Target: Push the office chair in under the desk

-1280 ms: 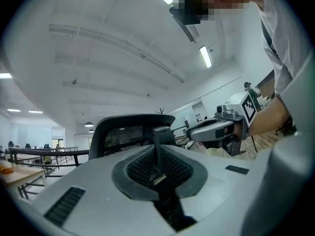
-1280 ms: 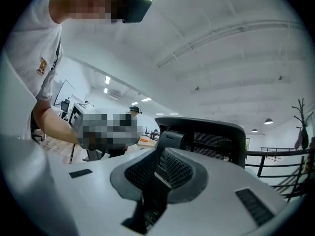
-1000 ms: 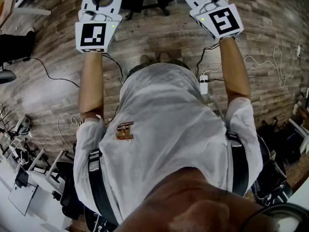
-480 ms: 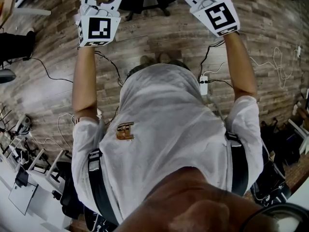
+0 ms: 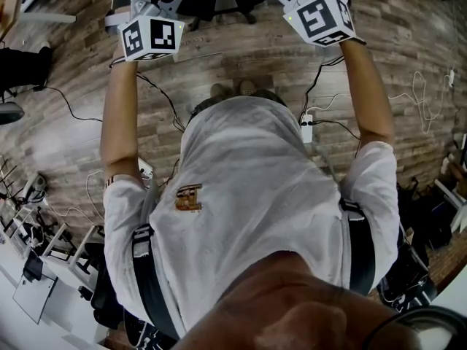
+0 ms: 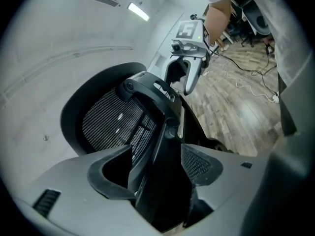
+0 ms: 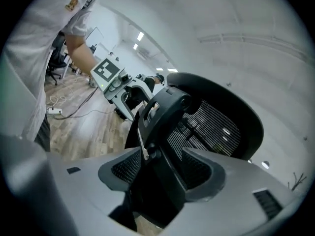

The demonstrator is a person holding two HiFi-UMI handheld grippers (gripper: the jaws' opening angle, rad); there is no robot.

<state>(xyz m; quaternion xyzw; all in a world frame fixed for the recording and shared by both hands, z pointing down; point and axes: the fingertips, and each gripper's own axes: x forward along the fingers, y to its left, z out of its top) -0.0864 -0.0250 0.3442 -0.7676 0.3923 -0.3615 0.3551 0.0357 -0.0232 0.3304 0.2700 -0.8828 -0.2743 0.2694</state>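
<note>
Both tools open: left gripper (image 6: 158, 167) and right gripper (image 7: 162, 173) jaws just spread apart, office chair (image 6: 106, 119) frame between each pair, unclamped.

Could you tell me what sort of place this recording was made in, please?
Most likely an office or lab workspace: a mesh-backed office chair, a wood-plank floor strewn with cables and a power strip, and strip lights overhead.
</note>
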